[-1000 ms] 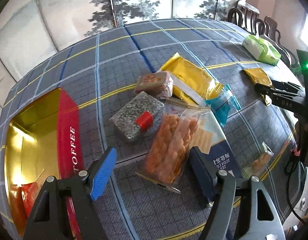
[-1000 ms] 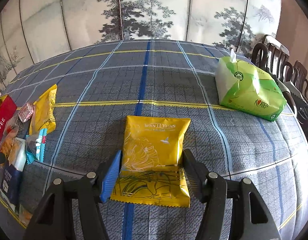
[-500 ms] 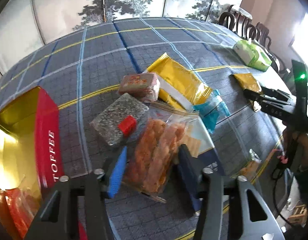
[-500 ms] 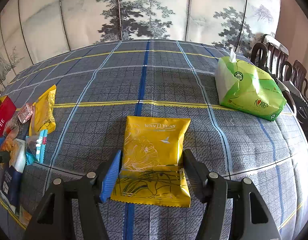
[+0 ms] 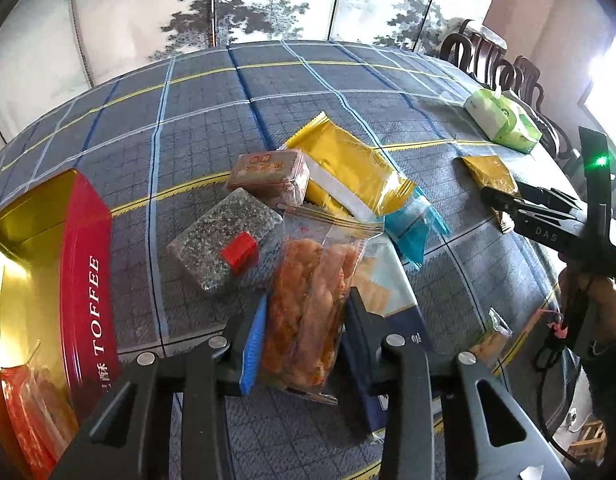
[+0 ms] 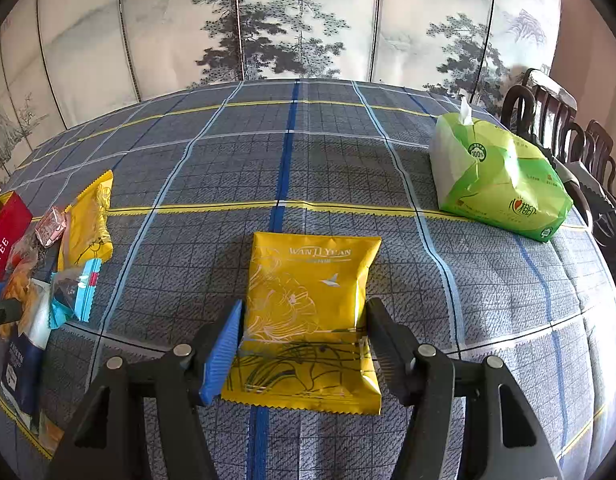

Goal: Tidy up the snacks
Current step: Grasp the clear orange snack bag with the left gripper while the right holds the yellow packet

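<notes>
Closing, left gripper jaws pinching clear bag of orange snacks, long axis running away; toffee tin just left; right gripper open astride yellow packet.

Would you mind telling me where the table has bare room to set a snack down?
The far cloth behind the yellow packet is bare, up to the tissue pack, and so is the strip between that packet and the long yellow wrapper. It is crowded beside the toffee tin, where the snacks overlap.
</notes>
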Motion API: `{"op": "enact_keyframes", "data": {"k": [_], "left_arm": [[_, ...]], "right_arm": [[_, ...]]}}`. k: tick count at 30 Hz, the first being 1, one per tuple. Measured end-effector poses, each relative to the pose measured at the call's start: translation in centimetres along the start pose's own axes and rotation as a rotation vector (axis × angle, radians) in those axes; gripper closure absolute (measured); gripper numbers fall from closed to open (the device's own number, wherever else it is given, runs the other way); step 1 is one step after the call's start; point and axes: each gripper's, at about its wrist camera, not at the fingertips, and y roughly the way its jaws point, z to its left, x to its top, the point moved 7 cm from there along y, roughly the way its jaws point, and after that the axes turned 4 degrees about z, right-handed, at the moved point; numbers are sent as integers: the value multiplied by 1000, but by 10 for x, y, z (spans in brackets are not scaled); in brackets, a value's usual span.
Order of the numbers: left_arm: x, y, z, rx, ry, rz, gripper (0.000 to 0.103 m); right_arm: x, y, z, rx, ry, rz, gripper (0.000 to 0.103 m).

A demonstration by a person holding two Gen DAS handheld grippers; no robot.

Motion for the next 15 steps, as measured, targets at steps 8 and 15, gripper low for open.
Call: {"op": "enact_keyframes", "data": {"k": [8, 15], "left_arm": [[-3, -10, -1, 6, -38, -12, 69], [-6, -33, 1, 31, -69, -41, 70]], "right_arm": [[1, 0, 0, 0, 0, 0, 39], [0, 0, 0, 0, 0, 0, 39]]}}
